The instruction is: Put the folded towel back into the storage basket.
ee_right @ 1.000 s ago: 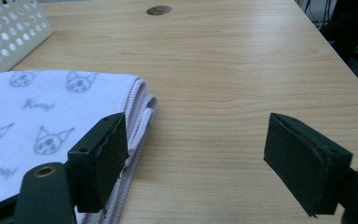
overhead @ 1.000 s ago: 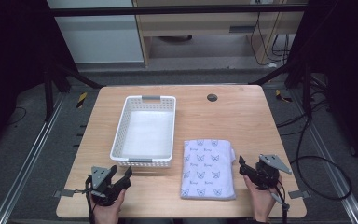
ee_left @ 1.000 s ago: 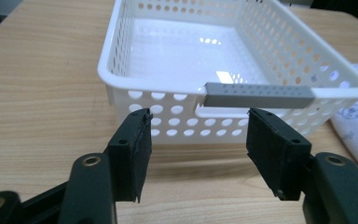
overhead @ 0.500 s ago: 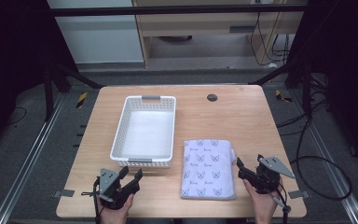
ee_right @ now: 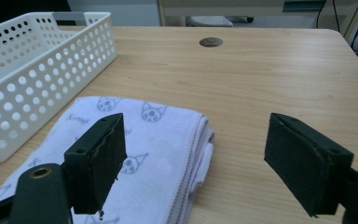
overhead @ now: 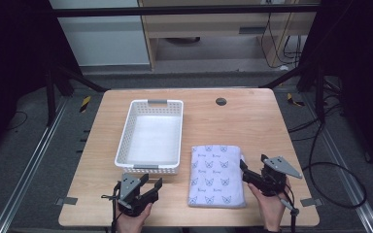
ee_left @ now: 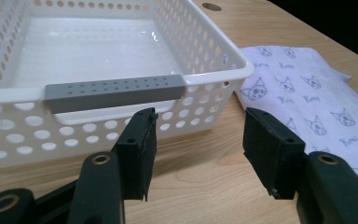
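Dark floor and cables surround a pale wooden bench [overhead: 252,121] carrying just two things. Along its near edge, the left gripper [overhead: 143,187] sits near the left corner with its jaws apart and empty, aimed at the basket's near wall. The right gripper [overhead: 247,170] rests by the near right corner, jaws spread wide, just beside the right edge of the folded towel [overhead: 217,174], gripping nothing. That towel, printed with small cat faces, lies flat by the near edge, right of centre. Farther back, the white basket [overhead: 124,145] stands empty toward the left edge. Judging by this, the work has barely begun: the towel is ungrasped and, probably, moving it into the basket remains.
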### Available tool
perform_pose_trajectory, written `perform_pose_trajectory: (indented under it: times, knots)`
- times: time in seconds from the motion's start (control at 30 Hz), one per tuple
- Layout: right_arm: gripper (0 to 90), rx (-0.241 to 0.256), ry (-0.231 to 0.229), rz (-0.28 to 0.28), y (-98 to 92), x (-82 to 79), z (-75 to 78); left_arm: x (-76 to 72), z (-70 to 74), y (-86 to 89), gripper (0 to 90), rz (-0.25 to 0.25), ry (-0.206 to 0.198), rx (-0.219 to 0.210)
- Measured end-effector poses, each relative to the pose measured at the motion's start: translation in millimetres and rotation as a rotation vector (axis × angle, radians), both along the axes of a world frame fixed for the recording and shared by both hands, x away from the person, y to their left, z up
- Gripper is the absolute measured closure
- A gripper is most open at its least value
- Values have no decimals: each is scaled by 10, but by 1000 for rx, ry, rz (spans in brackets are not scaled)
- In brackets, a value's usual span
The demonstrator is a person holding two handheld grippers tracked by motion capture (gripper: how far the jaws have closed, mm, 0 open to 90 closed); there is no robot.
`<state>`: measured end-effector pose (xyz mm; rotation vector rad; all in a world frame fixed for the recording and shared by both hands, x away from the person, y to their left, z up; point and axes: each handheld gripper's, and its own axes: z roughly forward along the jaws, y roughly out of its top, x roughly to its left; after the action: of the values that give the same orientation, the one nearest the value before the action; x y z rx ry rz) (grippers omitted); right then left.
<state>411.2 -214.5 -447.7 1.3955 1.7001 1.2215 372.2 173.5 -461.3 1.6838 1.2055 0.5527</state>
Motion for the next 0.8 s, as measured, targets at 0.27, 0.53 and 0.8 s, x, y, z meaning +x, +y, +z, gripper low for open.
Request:
perform_pose_trajectory:
  times: [0.27, 0.53, 0.8]
  knots:
    - [215, 6, 1, 34, 25, 76, 70, -8, 12, -189, 453, -55, 2, 23]
    - [243, 14, 35, 25, -27, 202, 4, 25, -25, -387, 470, -110, 22, 47]
    - [267, 7, 48, 22, -8, 299, -10, 59, -35, -554, 487, -148, 30, 70]
